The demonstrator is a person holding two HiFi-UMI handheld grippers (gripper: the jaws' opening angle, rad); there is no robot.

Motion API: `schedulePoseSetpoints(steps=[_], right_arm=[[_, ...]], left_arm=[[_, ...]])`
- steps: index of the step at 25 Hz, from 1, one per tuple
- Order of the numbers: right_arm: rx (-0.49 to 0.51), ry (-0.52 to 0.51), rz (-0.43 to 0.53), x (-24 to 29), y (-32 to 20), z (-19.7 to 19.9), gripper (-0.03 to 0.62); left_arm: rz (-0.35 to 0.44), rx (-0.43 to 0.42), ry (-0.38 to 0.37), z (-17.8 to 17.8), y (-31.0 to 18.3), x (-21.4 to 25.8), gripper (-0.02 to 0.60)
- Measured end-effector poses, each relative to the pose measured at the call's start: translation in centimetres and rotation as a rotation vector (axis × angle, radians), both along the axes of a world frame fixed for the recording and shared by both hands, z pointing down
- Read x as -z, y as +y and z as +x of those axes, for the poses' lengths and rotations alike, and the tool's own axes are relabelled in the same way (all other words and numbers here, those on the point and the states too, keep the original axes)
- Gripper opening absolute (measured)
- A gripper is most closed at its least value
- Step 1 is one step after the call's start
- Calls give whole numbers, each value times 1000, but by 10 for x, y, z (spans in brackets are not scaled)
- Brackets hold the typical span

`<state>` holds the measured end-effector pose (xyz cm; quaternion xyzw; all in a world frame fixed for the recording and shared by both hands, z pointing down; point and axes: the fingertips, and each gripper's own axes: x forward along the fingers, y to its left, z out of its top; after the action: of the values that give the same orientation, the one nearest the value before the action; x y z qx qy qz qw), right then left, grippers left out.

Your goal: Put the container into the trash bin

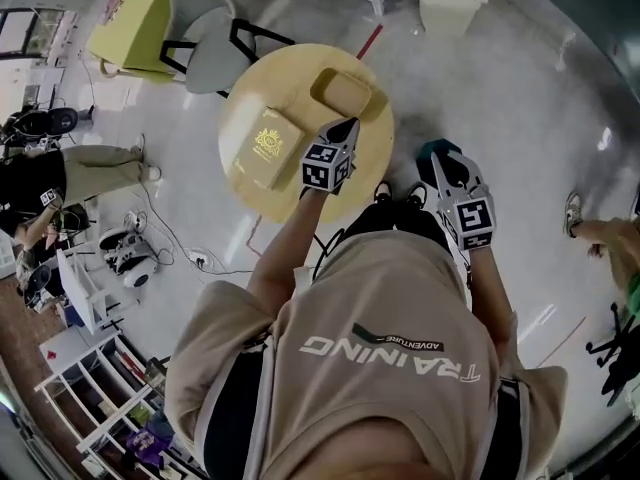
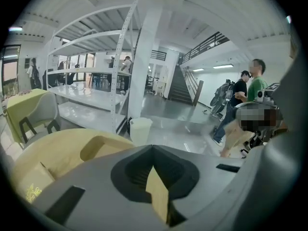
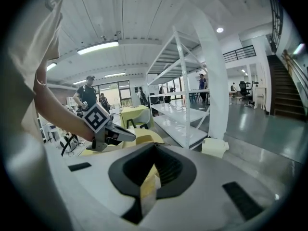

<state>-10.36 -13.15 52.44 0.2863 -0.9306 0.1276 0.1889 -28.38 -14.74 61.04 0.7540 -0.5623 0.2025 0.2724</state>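
Note:
The container (image 1: 345, 93), a shallow beige tray, lies on the far side of the round yellow table (image 1: 240, 183); in the left gripper view the container (image 2: 98, 147) sits just ahead and to the left of the jaws. The white trash bin (image 1: 448, 0) stands on the floor beyond the table, and shows as the trash bin (image 2: 139, 130) and the trash bin (image 3: 215, 147) in the gripper views. My left gripper (image 1: 351, 125) is shut and empty, its tip just short of the container. My right gripper (image 1: 432, 160) hangs off the table's right edge, jaws together, holding nothing.
A flat box with gold print (image 1: 265, 148) lies on the table's left half. A grey chair (image 1: 205, 33) and a yellow square table (image 1: 135, 18) stand behind. White shelving (image 2: 91, 76) rises beyond the table. People (image 2: 245, 105) stand at the right, and cables (image 1: 190, 253) trail on the floor.

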Motion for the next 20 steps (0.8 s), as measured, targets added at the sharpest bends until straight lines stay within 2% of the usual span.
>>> schedulePoseSetpoints(steps=[2, 4, 10, 11, 12, 16, 20], right_arm=[[-16, 7, -8, -6, -3, 1, 3], [-29, 21, -20, -11, -5, 3, 3], [-70, 64, -53, -23, -11, 12, 4], [-77, 73, -60, -26, -13, 13, 3], [-83, 81, -68, -28, -14, 16, 3], [-100, 94, -86, -38, -17, 22, 4], [-111, 102, -101, -42, -20, 27, 3]], left_arm=[[-29, 1, -6, -7, -9, -13, 9], [-58, -2, -9, -11, -16, -25, 57], [-187, -41, -35, -17, -31, -65, 57], [-210, -52, -42, -16, -33, -73, 74], [-230, -64, -49, -15, -36, -79, 121], [-283, -89, -94, -15, -45, -97, 124], [-346, -92, -99, -14, -43, -114, 124]])
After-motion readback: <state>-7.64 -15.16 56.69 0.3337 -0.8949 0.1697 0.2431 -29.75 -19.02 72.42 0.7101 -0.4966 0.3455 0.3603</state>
